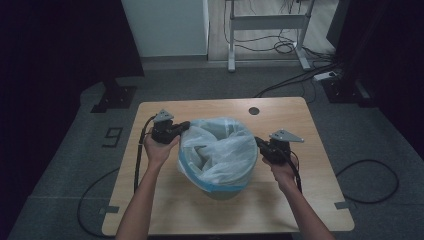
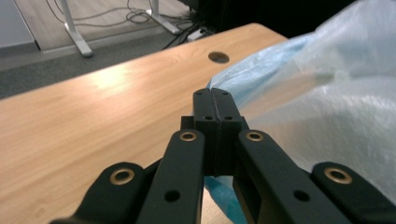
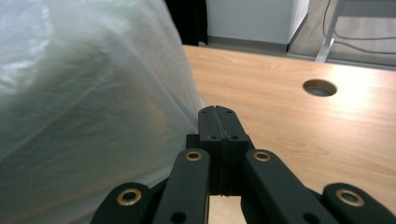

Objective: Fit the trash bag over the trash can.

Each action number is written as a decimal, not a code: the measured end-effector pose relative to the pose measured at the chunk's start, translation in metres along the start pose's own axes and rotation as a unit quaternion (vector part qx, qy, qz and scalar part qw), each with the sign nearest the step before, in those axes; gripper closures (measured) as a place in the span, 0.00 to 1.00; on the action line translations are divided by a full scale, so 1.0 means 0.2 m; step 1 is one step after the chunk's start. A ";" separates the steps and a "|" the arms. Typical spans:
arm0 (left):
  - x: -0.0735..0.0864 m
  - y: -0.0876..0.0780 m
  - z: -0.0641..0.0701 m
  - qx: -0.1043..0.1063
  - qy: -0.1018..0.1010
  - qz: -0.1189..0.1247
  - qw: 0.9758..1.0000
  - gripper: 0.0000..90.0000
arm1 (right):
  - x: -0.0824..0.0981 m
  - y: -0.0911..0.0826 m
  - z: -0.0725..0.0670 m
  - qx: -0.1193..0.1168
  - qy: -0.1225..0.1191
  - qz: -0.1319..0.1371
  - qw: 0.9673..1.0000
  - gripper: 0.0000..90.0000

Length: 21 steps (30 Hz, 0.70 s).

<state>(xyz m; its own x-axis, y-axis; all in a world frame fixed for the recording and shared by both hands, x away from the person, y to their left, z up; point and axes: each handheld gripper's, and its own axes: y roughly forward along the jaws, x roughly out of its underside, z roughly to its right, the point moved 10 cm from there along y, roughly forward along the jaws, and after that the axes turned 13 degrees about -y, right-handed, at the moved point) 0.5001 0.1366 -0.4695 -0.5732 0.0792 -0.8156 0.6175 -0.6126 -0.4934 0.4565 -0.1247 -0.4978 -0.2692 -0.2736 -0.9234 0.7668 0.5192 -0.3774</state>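
A round bin (image 1: 222,193) stands in the middle of the wooden table (image 1: 165,210), lined with a translucent pale-blue plastic bag (image 1: 220,150) that billows above its rim. My left gripper (image 1: 186,125) is at the bag's upper left edge. Its jaws are shut (image 2: 215,93), with the bag film (image 2: 327,93) drawn to their tip and showing beneath them. My right gripper (image 1: 257,142) is at the bag's right edge, jaws shut (image 3: 217,111), with the film (image 3: 84,116) pulled in against the tip. A hand holds each gripper.
A round cable hole (image 1: 254,110) sits in the table top behind the bin. Past the far edge stand a white desk frame (image 1: 265,22) and loose cables (image 1: 287,47) on the floor. A black cable (image 1: 137,160) trails from the left gripper.
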 end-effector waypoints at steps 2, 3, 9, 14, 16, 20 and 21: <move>0.02 0.01 0.00 0.001 0.000 -0.009 1.000 1.00 | 0.01 0.01 -0.02 -0.005 0.000 -0.009 1.000 0.99; 0.03 0.02 0.00 0.001 0.001 -0.015 1.000 1.00 | 0.02 0.02 -0.02 -0.008 0.002 -0.014 1.000 0.99; 0.10 0.05 -0.02 -0.021 0.004 -0.054 0.998 1.00 | 0.08 0.07 -0.06 -0.014 0.003 -0.046 0.999 0.99; 0.13 0.02 -0.03 -0.012 -0.001 -0.045 0.999 1.00 | 0.14 0.07 -0.05 -0.015 0.015 -0.048 0.999 0.99; 0.14 -0.01 -0.02 -0.007 -0.004 -0.037 0.999 1.00 | 0.16 0.07 -0.04 -0.014 0.021 -0.050 0.998 0.99; 0.14 -0.04 -0.02 -0.003 -0.008 -0.019 1.000 1.00 | 0.17 0.03 -0.01 -0.004 0.040 -0.031 0.999 0.92; 0.14 -0.04 -0.02 -0.003 -0.008 -0.019 1.000 1.00 | 0.17 0.03 -0.01 -0.004 0.040 -0.031 0.999 0.92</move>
<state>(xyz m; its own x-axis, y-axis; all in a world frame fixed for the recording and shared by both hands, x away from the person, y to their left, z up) 0.4812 0.1463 -0.4893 -0.6051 0.0896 -0.7911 0.5977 -0.6054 -0.5257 0.4508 -0.1288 -0.5324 -0.3612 -0.2399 -0.9011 0.7430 0.5099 -0.4336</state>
